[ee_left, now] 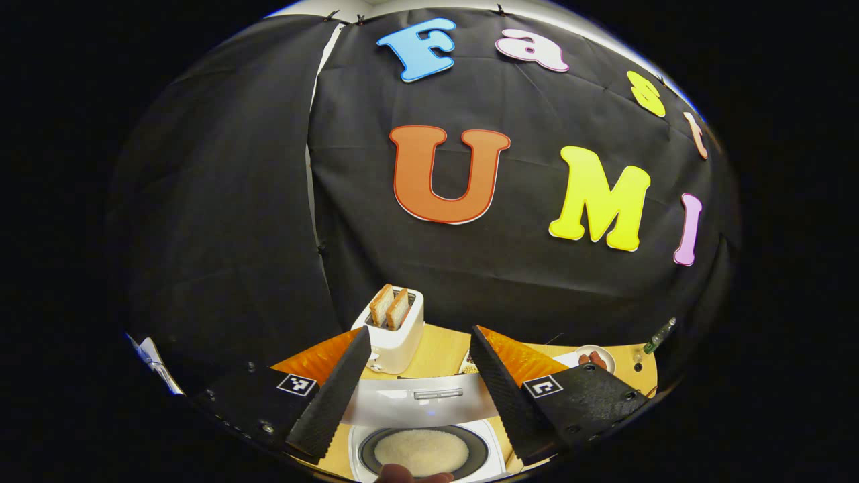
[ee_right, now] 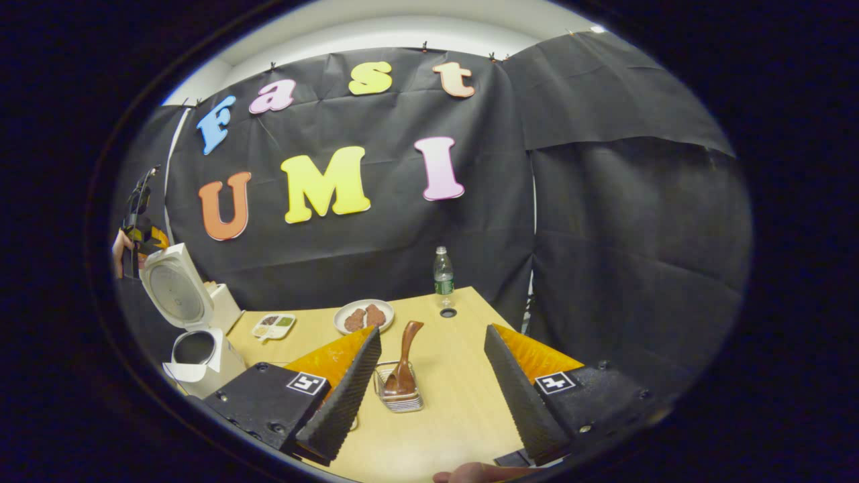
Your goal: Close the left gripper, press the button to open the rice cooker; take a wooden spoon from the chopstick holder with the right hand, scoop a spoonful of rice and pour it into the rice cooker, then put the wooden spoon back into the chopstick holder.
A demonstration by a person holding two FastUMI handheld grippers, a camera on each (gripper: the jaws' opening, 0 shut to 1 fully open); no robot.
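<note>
Black cloth wall (ee_right: 604, 221) hangs in creased panels around the booth, clipped along the top edge, with a pale plaster wall and ceiling (ee_right: 376, 30) showing above it. A light-coloured wooden table (ee_right: 463, 402) stands against the cloth, evenly lit from above.

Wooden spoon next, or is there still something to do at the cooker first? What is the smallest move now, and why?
Probably go for the spoon. The rice cooker already stands with its lid up, so the button step looks done. The wooden spoon sits upright in the chopstick holder, ahead of the open, empty right gripper. I would ease that gripper forward and down until its fingers straddle the handle.
</note>
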